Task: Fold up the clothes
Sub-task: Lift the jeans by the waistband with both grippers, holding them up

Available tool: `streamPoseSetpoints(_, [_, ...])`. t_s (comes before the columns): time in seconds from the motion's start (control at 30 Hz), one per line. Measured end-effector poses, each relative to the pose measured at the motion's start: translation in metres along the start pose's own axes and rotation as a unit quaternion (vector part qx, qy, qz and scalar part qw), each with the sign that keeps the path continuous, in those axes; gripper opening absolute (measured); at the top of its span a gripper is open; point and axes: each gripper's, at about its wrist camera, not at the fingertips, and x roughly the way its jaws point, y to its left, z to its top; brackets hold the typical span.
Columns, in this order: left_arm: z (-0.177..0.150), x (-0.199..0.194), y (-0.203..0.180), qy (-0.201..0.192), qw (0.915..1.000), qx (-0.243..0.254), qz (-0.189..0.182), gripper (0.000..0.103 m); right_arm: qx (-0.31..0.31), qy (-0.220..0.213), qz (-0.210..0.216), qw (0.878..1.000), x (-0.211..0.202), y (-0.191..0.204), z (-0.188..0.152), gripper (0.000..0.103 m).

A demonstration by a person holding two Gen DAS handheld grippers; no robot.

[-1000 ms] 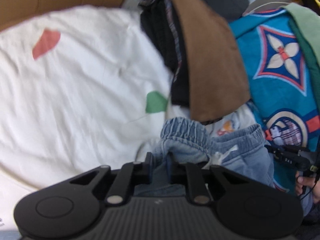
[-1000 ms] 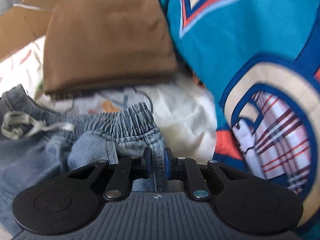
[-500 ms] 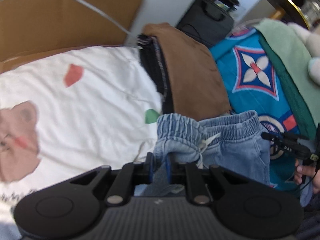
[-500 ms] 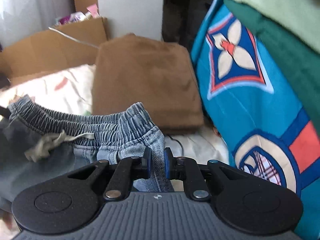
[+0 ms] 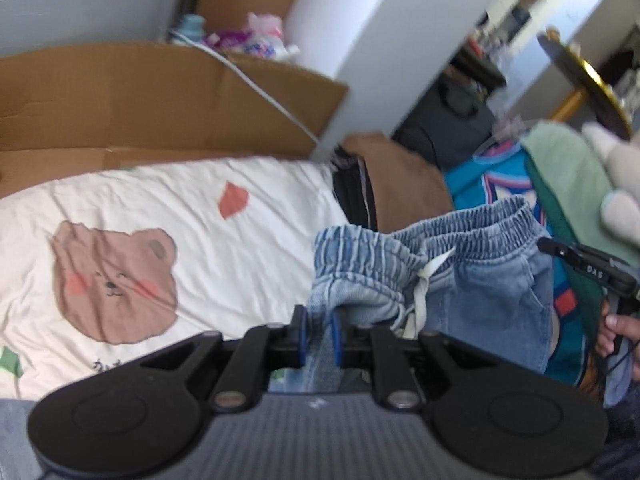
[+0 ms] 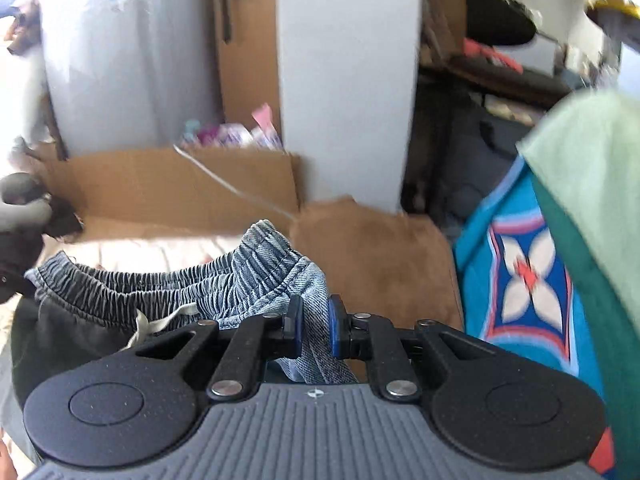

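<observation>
A: Note the holds. Left gripper (image 5: 319, 336) is clenched on one end of the elastic waistband of the denim shorts (image 5: 472, 280); right gripper (image 6: 313, 334) is clamped on the other end.

B: Why both ends?

A: My reading: a hold at each end spreads the waistband, so the shorts hang in the air between the two tools, drawstring (image 5: 424, 280) dangling at the middle. That evens the garment out before it is laid down for folding.

B: And what lies under it?

A: A bed with a cream sheet (image 5: 168, 200), bear print (image 5: 114, 284) toward its near left edge. At the sheet's far right corner sits a stack of folded clothes, a brown piece (image 5: 404, 184) on top. Right of that, along the bed's right edge, a teal patterned blanket (image 6: 516, 280) with a green cloth (image 6: 592, 184) over it.

B: The room?

A: Flattened cardboard (image 5: 160, 96) stands along the far edge of the bed, a white cable (image 5: 276, 100) across it, a white pillar (image 6: 344, 80) behind. Beyond that it is clutter, possibly a dark bag, but too blurred to say.
</observation>
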Motion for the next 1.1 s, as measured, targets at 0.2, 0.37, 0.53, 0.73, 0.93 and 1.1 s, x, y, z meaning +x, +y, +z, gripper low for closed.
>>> streamPoseSetpoints(0.2, [-0.003,-0.052,0.019,-0.046,0.9982,-0.036,0.013,0.013,-0.041,-0.035,0.025,0.998,-0.015,0.043,0.052,0.012])
streamPoseSetpoints(0.37, [-0.006,-0.103,0.040,-0.098,0.9920,-0.071,0.035,0.012,-0.068,-0.058,0.052,0.995,-0.026,0.085,0.092,0.012])
streamPoseSetpoints(0.53, [-0.016,-0.153,0.051,-0.132,0.9845,-0.097,0.062,0.012,-0.100,-0.072,0.076,0.990,-0.041,0.132,0.127,0.012])
streamPoseSetpoints(0.73, [-0.036,-0.219,0.059,-0.173,0.9729,-0.125,0.088,0.012,-0.138,-0.101,0.117,0.978,-0.072,0.190,0.157,0.012])
streamPoseSetpoints(0.93, [-0.065,-0.278,0.066,-0.214,0.9542,-0.170,0.122,0.012,-0.155,-0.117,0.163,0.967,-0.097,0.248,0.183,0.012])
streamPoseSetpoints(1.1, [-0.075,-0.328,0.056,-0.246,0.9425,-0.167,0.153,0.012,-0.164,-0.126,0.201,0.957,-0.121,0.285,0.195,0.012])
